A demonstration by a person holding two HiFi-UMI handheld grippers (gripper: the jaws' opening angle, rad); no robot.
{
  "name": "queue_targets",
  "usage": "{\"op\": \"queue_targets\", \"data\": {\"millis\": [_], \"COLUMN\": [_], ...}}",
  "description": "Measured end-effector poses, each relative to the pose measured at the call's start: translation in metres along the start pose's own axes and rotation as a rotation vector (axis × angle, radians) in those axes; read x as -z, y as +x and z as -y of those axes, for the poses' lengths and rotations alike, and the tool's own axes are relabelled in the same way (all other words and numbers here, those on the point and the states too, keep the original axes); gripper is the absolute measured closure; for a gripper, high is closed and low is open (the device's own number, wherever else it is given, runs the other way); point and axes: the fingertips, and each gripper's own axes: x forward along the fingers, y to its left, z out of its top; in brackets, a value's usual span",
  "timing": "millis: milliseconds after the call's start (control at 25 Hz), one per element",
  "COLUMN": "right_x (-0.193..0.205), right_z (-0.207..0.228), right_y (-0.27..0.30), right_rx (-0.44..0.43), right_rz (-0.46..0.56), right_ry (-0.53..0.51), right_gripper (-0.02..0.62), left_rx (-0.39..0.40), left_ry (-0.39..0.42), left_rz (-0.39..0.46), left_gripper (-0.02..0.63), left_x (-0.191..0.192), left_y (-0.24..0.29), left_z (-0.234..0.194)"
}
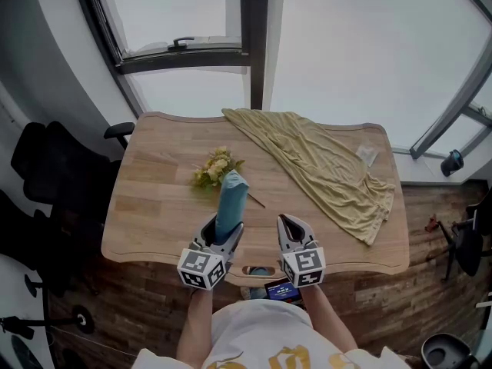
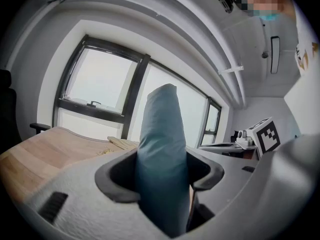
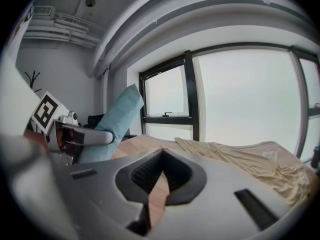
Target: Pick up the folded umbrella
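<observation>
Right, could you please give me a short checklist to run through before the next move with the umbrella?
1. Left gripper shut on the umbrella: ok.
2. Umbrella raised off the table, free end pointing up: ok.
3. How much umbrella hangs below the jaws: cannot tell, that end is hidden.
4. Right gripper empty and shut, free to help: ok.
5. Flowers and cloth lie on the table, not caught on the umbrella: ok.

Right claw (image 3: 161,158) pinched together, empty, beside folded umbrella (image 3: 112,124).
</observation>
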Motion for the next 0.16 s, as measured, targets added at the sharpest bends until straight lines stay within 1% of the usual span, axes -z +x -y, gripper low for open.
{"op": "queue_targets", "data": {"millis": [160], "right_x": [-0.0015], "right_z": [0.0025], "right_y": [0.0043], "right_rx": [-0.003], "right_rz": [-0.003], "right_ry": [0.0], "right_gripper": [0.584], "left_rx": [0.001], "left_ry": [0.001], "left_rz": [0.001], "left_gripper": [0.33], "left_x": [-0.0017], "left_y": [0.0047], "left_z": [-0.0023]}}
